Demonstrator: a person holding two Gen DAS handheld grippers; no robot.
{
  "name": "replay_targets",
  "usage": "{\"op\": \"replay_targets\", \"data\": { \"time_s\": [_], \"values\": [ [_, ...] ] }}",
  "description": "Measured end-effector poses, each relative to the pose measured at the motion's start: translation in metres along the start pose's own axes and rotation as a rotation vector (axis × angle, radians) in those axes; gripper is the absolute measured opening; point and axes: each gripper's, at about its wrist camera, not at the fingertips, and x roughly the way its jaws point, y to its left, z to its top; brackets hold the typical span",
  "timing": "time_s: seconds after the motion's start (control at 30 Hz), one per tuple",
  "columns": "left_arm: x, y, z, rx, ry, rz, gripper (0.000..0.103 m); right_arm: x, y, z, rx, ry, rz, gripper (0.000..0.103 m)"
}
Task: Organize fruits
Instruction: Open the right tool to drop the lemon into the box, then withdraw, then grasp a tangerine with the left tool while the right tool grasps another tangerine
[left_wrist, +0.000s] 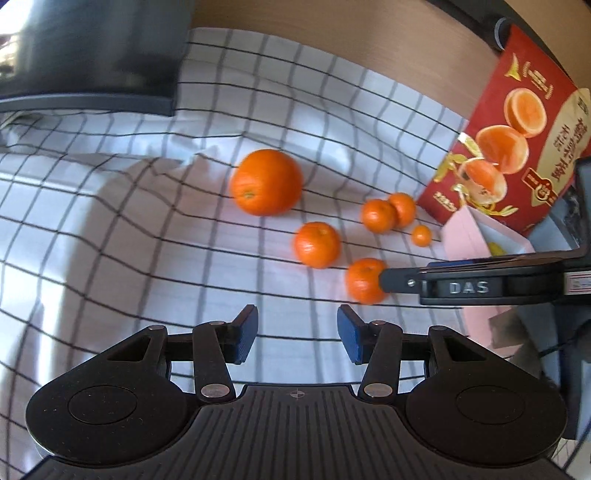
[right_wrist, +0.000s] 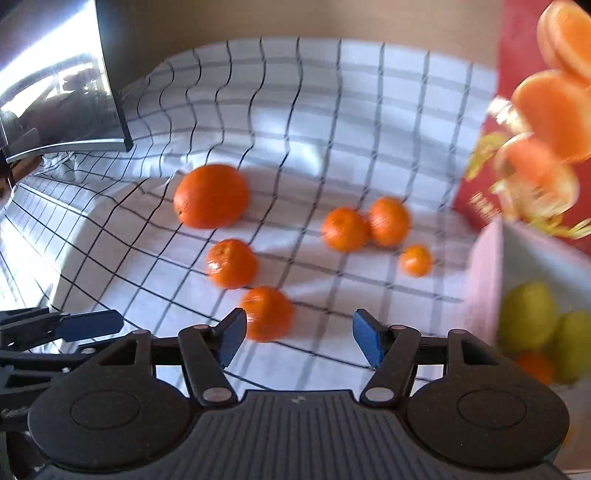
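Note:
A large orange (left_wrist: 266, 181) (right_wrist: 211, 195) and several smaller mandarins lie on a checked cloth (left_wrist: 110, 221) (right_wrist: 332, 110). The nearest mandarin (right_wrist: 266, 313) (left_wrist: 364, 280) lies just ahead of my right gripper (right_wrist: 298, 339), close to its left finger; the gripper is open and empty. In the left wrist view the right gripper's finger (left_wrist: 399, 280) reaches this mandarin from the right. My left gripper (left_wrist: 297, 334) is open and empty above bare cloth. A pink box (right_wrist: 484, 280) (left_wrist: 465, 236) at the right holds yellow-green fruits (right_wrist: 528, 314) and an orange one.
A red printed orange carton (left_wrist: 517, 129) (right_wrist: 535, 110) stands behind the pink box. A dark monitor (left_wrist: 92, 55) (right_wrist: 55, 92) stands at the back left. A wooden surface (left_wrist: 332, 29) lies beyond the cloth. The left gripper's finger (right_wrist: 92, 325) shows at the right wrist view's left edge.

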Motion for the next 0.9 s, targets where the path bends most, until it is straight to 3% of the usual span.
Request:
{"op": "replay_targets", "data": {
  "time_s": [0.17, 0.2, 0.27, 0.33, 0.53, 0.73, 0.9],
  "values": [
    [0.000, 0.021, -0.001, -0.030, 0.011, 0.020, 0.052, 0.032, 0.019, -0.003, 0.001, 0.022, -0.007, 0.064],
    [0.000, 0.023, -0.001, -0.028, 0.013, 0.022, 0.052, 0.037, 0.023, -0.004, -0.007, 0.023, -0.011, 0.062],
    [0.001, 0.025, 0.000, -0.024, 0.016, 0.016, 0.052, 0.042, 0.029, -0.007, -0.027, 0.030, -0.019, 0.046],
    [0.003, 0.022, 0.005, -0.012, 0.007, -0.003, 0.052, 0.041, 0.036, -0.011, -0.062, 0.036, -0.048, 0.042],
    [0.030, -0.013, 0.031, 0.101, -0.017, -0.056, 0.052, -0.005, 0.040, -0.043, -0.061, 0.002, -0.036, 0.042],
    [0.066, -0.042, 0.052, 0.215, 0.006, 0.004, 0.052, -0.055, 0.019, -0.095, -0.013, -0.020, -0.095, 0.041],
    [0.088, -0.049, 0.057, 0.231, 0.040, 0.038, 0.052, -0.081, -0.006, -0.135, 0.086, -0.036, -0.178, 0.041]
  ]
}}
